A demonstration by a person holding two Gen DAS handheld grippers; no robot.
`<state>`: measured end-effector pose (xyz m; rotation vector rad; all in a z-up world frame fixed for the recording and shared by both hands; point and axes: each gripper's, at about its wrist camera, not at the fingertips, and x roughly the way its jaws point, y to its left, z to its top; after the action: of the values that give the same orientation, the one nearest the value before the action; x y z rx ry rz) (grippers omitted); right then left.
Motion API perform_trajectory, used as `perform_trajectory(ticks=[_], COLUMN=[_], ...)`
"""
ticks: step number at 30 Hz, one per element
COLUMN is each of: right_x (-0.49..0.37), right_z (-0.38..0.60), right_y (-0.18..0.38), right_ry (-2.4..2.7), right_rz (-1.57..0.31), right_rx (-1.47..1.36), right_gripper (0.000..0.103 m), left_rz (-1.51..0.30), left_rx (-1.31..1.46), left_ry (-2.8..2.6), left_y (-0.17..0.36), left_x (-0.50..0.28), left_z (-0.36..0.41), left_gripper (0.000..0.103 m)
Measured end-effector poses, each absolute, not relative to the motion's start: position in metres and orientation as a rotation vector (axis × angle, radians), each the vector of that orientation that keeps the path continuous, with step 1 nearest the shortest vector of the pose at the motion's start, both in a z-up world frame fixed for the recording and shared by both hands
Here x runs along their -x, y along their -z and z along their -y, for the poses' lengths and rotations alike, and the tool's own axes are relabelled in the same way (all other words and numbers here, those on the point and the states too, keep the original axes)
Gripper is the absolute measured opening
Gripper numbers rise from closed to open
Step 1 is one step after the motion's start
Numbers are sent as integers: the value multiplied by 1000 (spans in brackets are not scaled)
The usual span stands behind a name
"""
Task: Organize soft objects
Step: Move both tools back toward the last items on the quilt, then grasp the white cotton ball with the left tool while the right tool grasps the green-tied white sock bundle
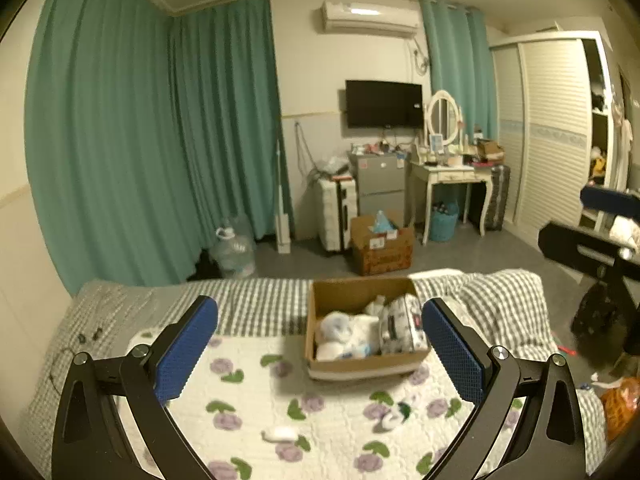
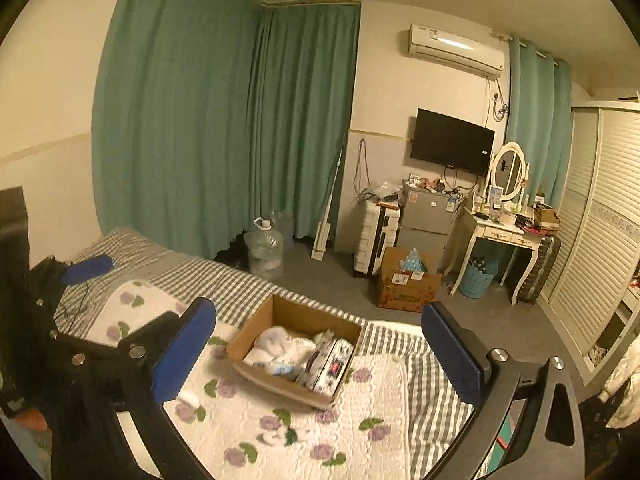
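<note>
A cardboard box (image 1: 352,296) stands on the bed and holds white soft items (image 1: 344,334) and a patterned pouch (image 1: 402,324); it also shows in the right wrist view (image 2: 280,312). Small soft pieces lie on the floral blanket: a white one (image 1: 280,434) and a white-green one (image 1: 396,414). My left gripper (image 1: 320,352) is open and empty, above the blanket before the box. My right gripper (image 2: 320,356) is open and empty, above the box's near side. The left gripper's blue fingertip (image 2: 86,268) shows at the right view's left edge.
The floral blanket (image 1: 332,432) lies over a checked sheet (image 1: 256,304). On the floor beyond the bed are a brown carton (image 1: 382,248), a water jug (image 1: 234,252), a suitcase (image 1: 336,212) and a dressing table (image 1: 452,184). A wardrobe (image 1: 552,128) is at right.
</note>
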<state>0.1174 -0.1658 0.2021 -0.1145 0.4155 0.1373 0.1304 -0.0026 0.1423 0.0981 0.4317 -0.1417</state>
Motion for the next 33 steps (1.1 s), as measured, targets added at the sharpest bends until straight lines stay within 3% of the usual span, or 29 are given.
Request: perform_trajectory(ticks=[8,19,24,29,31,33], right_x=[-129,-232,-248,-252,-253,-253], right_z=[153,143,152,157,153,148], right_y=[-119,60,132,166,171,176], right_ry=[-140,-152,-125,-121,-134,-153], right_rz=[-537,-775,-842,-919,-933,-944], right_rx=[104,101,61,36,35,30], right_gripper=[103,103,103,103,103,103], left_rz=[-553,-775,-865,-893,-906,-919], left_rx=[-57,-76,-88,-94,-107,-111], left_ry=[115,42,-9,-8,-12,-18], left_y=[-49,104,146,157,160,164], left_x=[-153,-213,-226,-229,-229,-230], left_z=[-20,-31,-42,-41,-38,-38], left_gripper=[103,102,101,95,78,72])
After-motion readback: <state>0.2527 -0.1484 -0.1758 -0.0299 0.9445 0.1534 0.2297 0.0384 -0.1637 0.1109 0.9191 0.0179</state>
